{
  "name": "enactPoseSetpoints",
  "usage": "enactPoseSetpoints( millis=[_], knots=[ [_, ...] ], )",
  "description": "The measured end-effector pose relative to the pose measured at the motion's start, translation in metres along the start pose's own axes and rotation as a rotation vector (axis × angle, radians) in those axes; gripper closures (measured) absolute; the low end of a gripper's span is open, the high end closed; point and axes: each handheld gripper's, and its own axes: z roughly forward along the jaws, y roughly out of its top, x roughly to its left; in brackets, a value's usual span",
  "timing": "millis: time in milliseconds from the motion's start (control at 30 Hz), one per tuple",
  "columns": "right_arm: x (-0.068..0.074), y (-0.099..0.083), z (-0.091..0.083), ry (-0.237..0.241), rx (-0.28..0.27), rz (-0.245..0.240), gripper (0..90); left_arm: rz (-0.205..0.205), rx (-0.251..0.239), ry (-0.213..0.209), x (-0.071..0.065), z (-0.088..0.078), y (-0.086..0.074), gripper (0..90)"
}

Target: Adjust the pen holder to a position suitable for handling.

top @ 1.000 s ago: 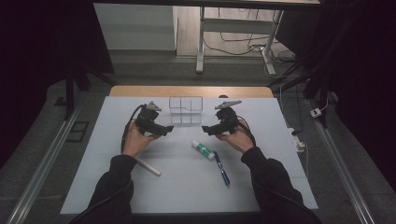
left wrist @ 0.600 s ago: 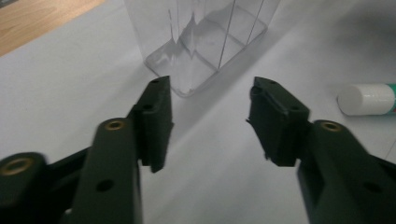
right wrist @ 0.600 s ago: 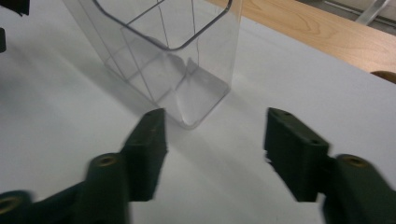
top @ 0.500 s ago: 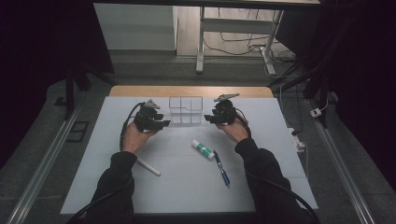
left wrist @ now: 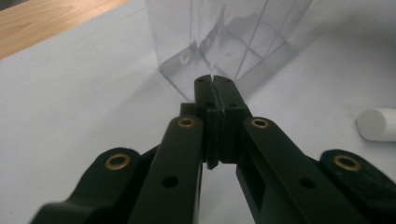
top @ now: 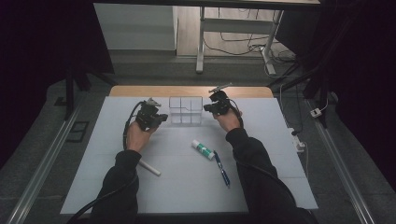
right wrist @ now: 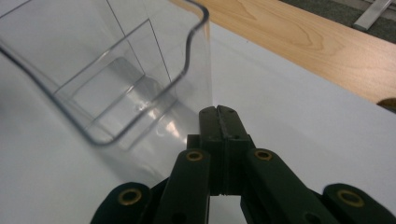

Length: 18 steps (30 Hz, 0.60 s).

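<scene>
A clear plastic compartment box (top: 186,111) stands at the far middle of the white table (top: 261,186). My left gripper (top: 162,117) sits just left of it. In the left gripper view its jaws (left wrist: 214,82) are pressed together with nothing between them, and the box (left wrist: 233,42) is right ahead. My right gripper (top: 207,108) is at the box's right side. Its tips (right wrist: 218,112) also meet with nothing held, close to the box wall (right wrist: 140,79). Both pairs of jaws have just been closing.
A green-and-white glue stick (top: 202,150), a blue pen (top: 222,169) and a white stick (top: 149,168) lie nearer the person. A white round end (left wrist: 376,124) shows at the right in the left gripper view. A wooden strip (top: 187,91) runs behind the white top.
The right hand has moved away from the person, up to the box's right side. The left hand has edged towards the box's left side.
</scene>
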Motion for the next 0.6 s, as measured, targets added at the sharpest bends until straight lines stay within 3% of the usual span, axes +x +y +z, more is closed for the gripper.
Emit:
enactPoseSetpoints(
  millis=[133, 333, 600],
  knots=[
    [0.0, 0.003, 0.009, -0.031, -0.014, 0.0, 89.8, -0.013, 0.003, 0.027, 0.002, 0.003, -0.001, 88.4],
    [-0.005, 0.004, 0.018, -0.022, -0.027, -0.004, 89.7, -0.028, 0.001, 0.059, 0.003, 0.009, 0.0, 88.4],
    [-0.008, 0.009, 0.023, -0.02, -0.019, -0.039, 89.8, -0.036, -0.007, 0.065, 0.002, 0.012, 0.004, 88.3]
  ],
)
